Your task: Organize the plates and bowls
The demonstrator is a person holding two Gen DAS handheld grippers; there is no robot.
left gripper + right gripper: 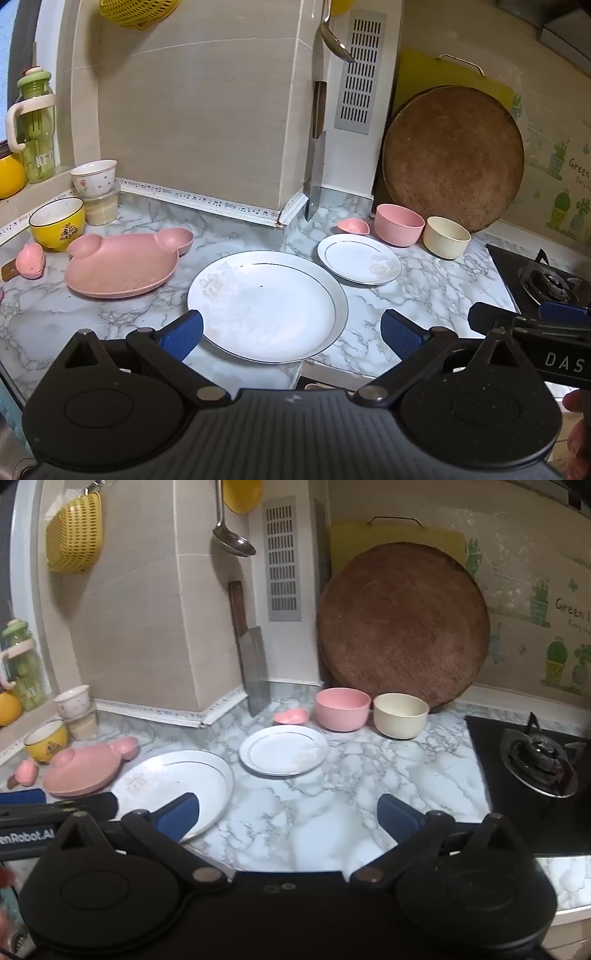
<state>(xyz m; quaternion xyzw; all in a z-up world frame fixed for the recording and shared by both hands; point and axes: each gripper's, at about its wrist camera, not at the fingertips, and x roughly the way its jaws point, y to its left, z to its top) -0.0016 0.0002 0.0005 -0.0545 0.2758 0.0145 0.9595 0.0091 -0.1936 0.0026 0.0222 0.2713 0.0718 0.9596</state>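
A large white plate [267,304] [173,788] lies at the counter's front edge. A small white plate [359,258] [283,749] lies behind it to the right. A pink bowl [399,224] [342,709] and a cream bowl [446,237] [400,715] stand by the round board. A pink bear-shaped plate [123,266] [88,770] lies at the left, near a yellow bowl [57,223] [46,740]. My left gripper [291,332] is open, just in front of the large plate. My right gripper [288,816] is open over bare counter, right of the large plate.
A gas hob [535,771] [546,282] is at the right. A round wooden board [402,627] and a cleaver [253,664] lean on the back wall. Stacked cups [96,192], a small pink heart dish [291,716] and a pink scoop [30,260] also sit on the marble counter [351,794].
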